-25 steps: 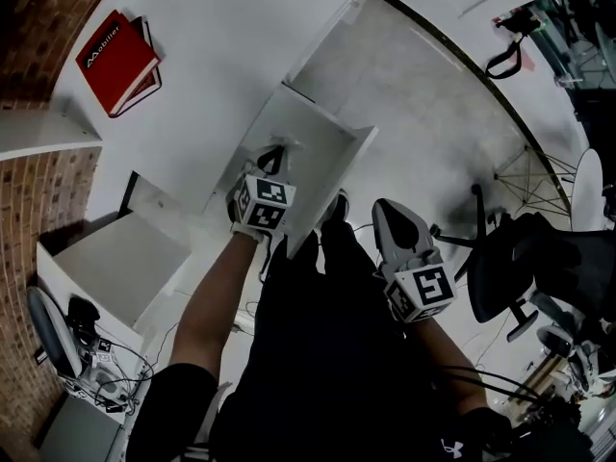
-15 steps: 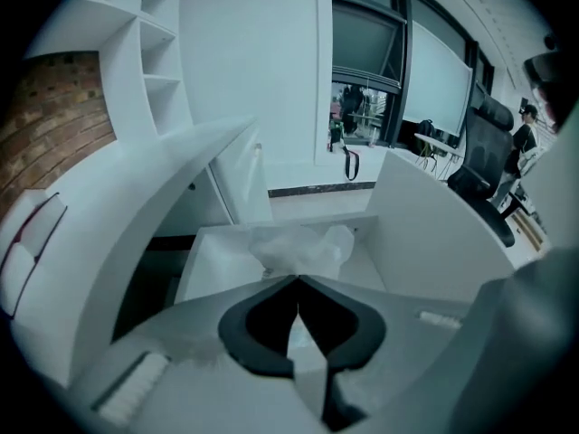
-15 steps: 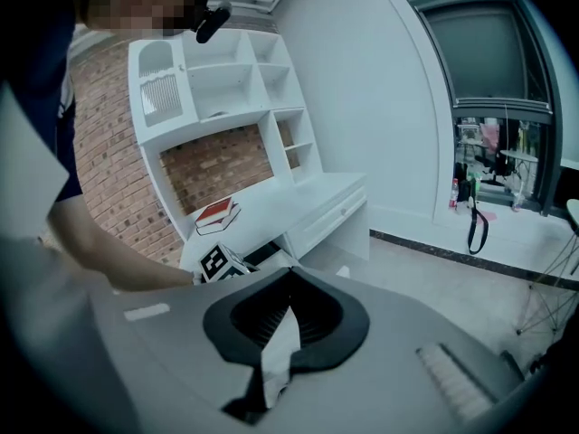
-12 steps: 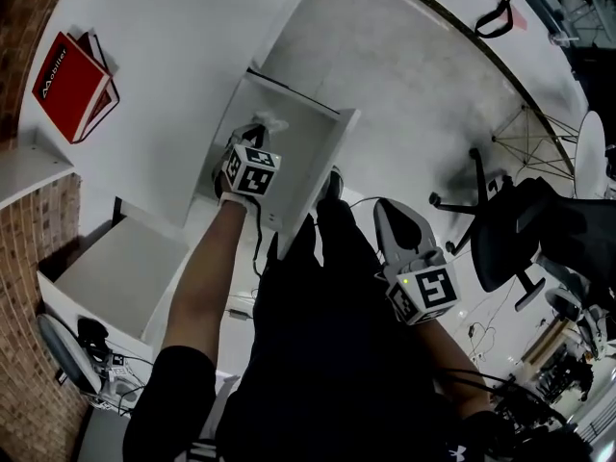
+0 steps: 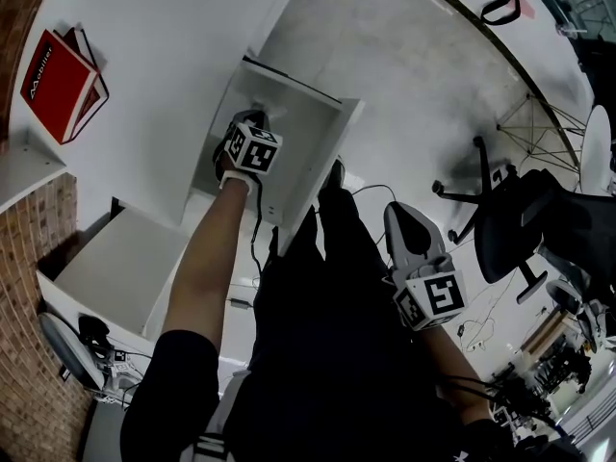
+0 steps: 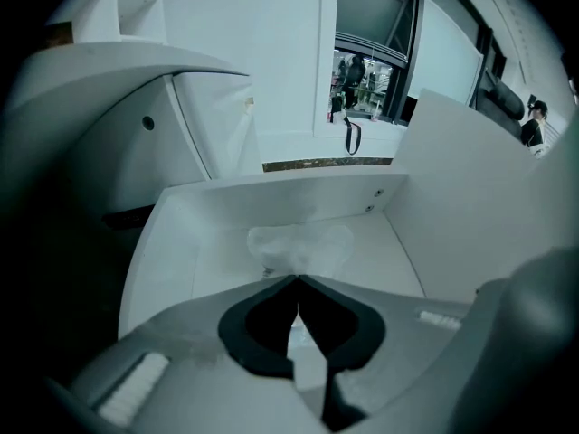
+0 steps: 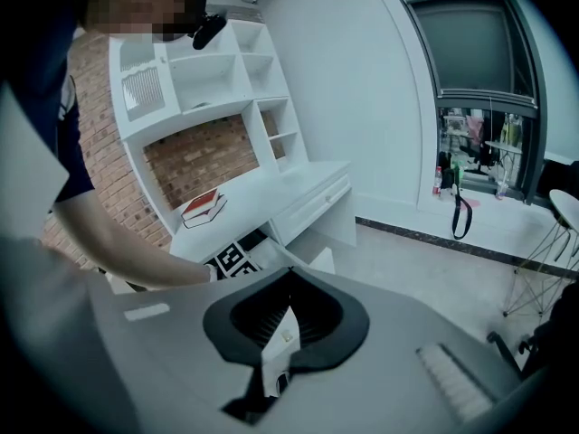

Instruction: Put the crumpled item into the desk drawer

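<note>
Head view shows the left gripper [image 5: 248,123] reaching down into the open white desk drawer [image 5: 310,135], its cube of black-and-white square markers facing up. Left gripper view has the jaws brought together. Their tips are closed on the near edge of the crumpled item [image 6: 299,247], a pale, translucent wad resting on the drawer floor [image 6: 194,242] toward the back wall.

The right gripper [image 5: 399,221] hangs well apart from the drawer, over the person's dark clothing, with an office chair [image 5: 525,229] beyond it. Its own view shows its jaws [image 7: 289,274] pressed together with nothing between them.

On the white desk top [image 5: 173,56] lies a red book [image 5: 56,83] whose cover carries white lettering that seems to read "Mobilier". The book [image 7: 201,206] also shows in the right gripper view, though the print is too small to read there.
</note>
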